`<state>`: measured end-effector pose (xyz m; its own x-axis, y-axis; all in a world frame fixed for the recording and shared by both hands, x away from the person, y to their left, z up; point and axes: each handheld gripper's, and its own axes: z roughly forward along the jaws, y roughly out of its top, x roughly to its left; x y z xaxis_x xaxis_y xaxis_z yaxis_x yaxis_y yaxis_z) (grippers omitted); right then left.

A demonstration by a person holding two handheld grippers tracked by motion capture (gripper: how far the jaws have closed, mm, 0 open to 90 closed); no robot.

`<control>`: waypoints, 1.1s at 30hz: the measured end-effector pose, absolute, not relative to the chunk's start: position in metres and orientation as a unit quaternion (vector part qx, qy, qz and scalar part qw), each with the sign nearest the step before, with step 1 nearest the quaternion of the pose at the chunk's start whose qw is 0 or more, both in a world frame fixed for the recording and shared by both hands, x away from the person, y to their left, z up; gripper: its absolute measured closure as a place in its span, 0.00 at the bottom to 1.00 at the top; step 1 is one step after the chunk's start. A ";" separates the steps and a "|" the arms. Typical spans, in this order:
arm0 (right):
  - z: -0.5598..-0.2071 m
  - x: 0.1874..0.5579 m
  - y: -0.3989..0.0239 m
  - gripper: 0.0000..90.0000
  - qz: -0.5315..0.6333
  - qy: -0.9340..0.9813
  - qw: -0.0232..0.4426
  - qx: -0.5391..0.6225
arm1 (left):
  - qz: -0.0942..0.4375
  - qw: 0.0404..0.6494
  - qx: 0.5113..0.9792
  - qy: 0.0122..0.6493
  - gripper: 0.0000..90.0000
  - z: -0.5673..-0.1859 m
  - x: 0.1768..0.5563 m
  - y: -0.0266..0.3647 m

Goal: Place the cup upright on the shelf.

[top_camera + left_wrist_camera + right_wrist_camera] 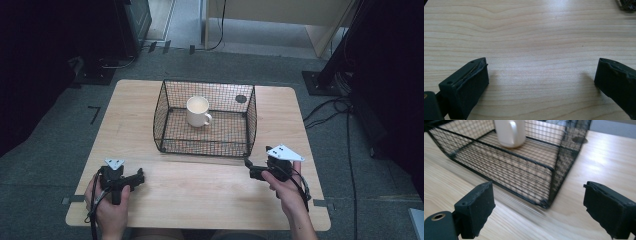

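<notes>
High view: you are holding both grippers low over the tabletop's near edge, the left gripper (141,176) toward the near-left corner and the right gripper (247,163) toward the near-right corner, just beside the basket's (159,120) near-right corner. Each hand is gripping its tool from behind, so the jaws are pointing inward across the table (200,195) and the cables are trailing back toward you.

The mug (198,111) is standing upright inside the wire basket, toward its far side, with its handle turned toward the right edge. The basket is sitting at the middle of the tabletop, nearer the far edge. Its open top is probably leaving the mug reachable from above.

Left gripper view: the left gripper's (541,75) jaws are standing wide apart over bare wood, holding nothing.

Right gripper view: the right gripper's (539,205) jaws are likewise spread wide and empty, and they are framing the basket's (499,170) near wall, with the mug (510,132) behind the mesh. That aim suggests the right tool is the one being readied for the basket or mug.

No brand, label or writing is showing legibly on any item.
</notes>
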<state>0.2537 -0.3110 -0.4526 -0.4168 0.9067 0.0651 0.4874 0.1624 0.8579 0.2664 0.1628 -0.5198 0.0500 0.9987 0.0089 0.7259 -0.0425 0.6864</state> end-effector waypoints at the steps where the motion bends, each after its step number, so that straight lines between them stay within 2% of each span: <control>1: -0.453 0.254 -0.311 0.11 0.431 0.723 0.243 0.482 | 0.257 0.264 0.675 0.639 0.00 -0.520 0.266 0.163; 6: -0.471 0.251 -0.332 0.11 0.397 0.718 0.265 0.507 | 0.258 0.265 0.674 0.639 0.00 -0.520 0.266 0.163; 20: -0.516 0.244 -0.384 0.11 0.354 0.690 0.269 0.571 | 0.258 0.265 0.674 0.639 0.00 -0.520 0.266 0.163; 33: -0.525 0.225 -0.407 0.10 0.295 0.702 0.289 0.580 | 0.258 0.264 0.675 0.639 0.00 -0.520 0.266 0.163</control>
<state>0.2250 -0.4075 -0.5253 -0.1600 0.9851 -0.0636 0.6444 0.1530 0.7492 0.2663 0.1628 -0.5199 0.0503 0.9987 0.0098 0.7260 -0.0433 0.6864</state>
